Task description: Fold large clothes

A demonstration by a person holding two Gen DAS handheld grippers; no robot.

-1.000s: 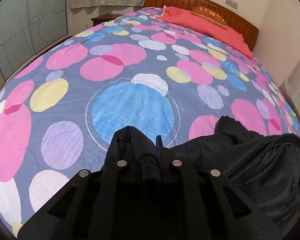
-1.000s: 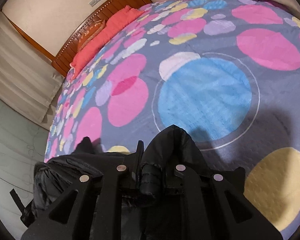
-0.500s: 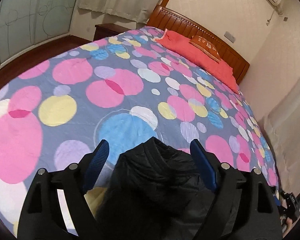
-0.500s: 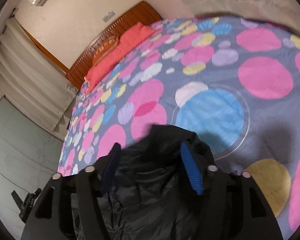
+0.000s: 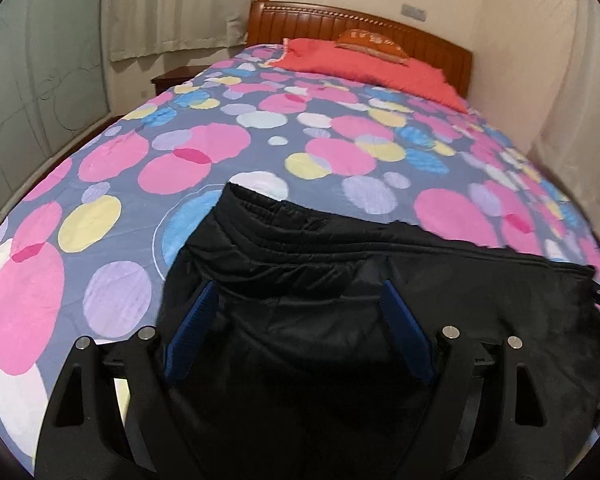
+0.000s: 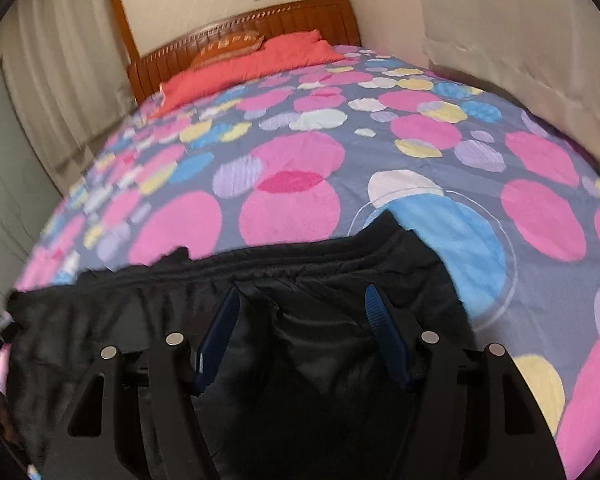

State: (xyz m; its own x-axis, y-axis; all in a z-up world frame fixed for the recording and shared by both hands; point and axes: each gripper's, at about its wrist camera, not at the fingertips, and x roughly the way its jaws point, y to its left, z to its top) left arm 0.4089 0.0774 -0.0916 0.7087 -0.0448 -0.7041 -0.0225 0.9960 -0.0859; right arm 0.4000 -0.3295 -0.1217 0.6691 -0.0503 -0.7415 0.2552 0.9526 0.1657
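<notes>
Left gripper [image 5: 298, 312]: jaws stand wide apart, blue pads [image 5: 192, 332] clear of the cloth; nothing gripped. They have just been opening, and the black jacket [image 5: 340, 248] lies loose under and between them.

Right gripper [image 6: 300, 314]: jaws parted too, somewhat less wide, pads [image 6: 384, 332] not pressing on anything. They have also just been opening; the jacket [image 6: 300, 256] lies between and below them, not held.

Jacket: dark, quilted, lying on the bed [image 5: 180, 152] at its near end, stretched crosswise. Its far edge runs as a ribbed band across both views. One corner of it covers part of the big blue circle in the bedspread pattern, seen at left in the left view and at right in the right view. The near part of the jacket drops out of sight behind the gripper frames.

Bed: spotted bedspread in pink, yellow, blue and lilac on grey. A red pillow [image 5: 364, 64] lies along the head end, an orange cushion [image 5: 372, 42] on top of it against the wooden headboard [image 5: 420, 36]. Curtains [image 5: 172, 4] hang beyond the head-end left corner.

No containers in view. Right view is slightly blurred.
</notes>
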